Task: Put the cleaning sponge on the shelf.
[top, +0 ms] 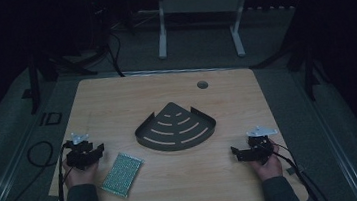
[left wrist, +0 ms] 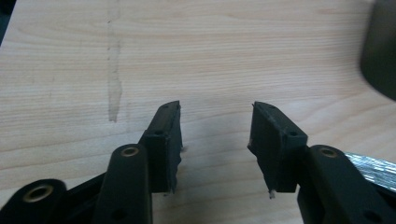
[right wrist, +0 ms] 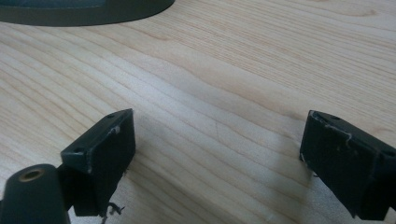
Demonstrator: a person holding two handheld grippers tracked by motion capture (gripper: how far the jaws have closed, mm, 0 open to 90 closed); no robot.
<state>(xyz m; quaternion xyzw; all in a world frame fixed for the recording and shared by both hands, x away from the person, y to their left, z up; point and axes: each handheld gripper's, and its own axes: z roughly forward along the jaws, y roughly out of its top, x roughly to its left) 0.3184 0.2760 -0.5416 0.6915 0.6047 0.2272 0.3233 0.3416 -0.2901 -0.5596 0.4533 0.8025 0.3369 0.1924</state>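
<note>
Desk (top: 175, 181): light wood, with a round hole (top: 202, 84) near its far edge.
Tray (top: 175, 127): dark, fan-shaped, slotted, lying flat at the middle of the desk, its point toward the far edge; its rim shows at the right edge of the left gripper view (left wrist: 380, 51) and along the top of the right gripper view (right wrist: 84, 11).
Board (top: 122, 174): green perforated rectangle, flat on the desk near the front left, tilted slightly, well apart from the tray; a shiny corner of it shows at the lower right of the left gripper view (left wrist: 373, 165).
Left gripper (top: 86, 155): held in the left hand (top: 76, 175) at the left edge of the desk, just beside the board but not touching it.
Left fingers (left wrist: 166, 140): released, spread apart with only bare desk between them.
Right gripper (top: 252, 150): held in the right hand (top: 268, 164) near the front right of the desk, right of the tray and apart from it.
Right fingers (right wrist: 102, 154): released, spread wide over bare wood, nothing between them.
Cables (top: 39, 155): trail off the desk's left side and from the right gripper past the front right corner.
</note>
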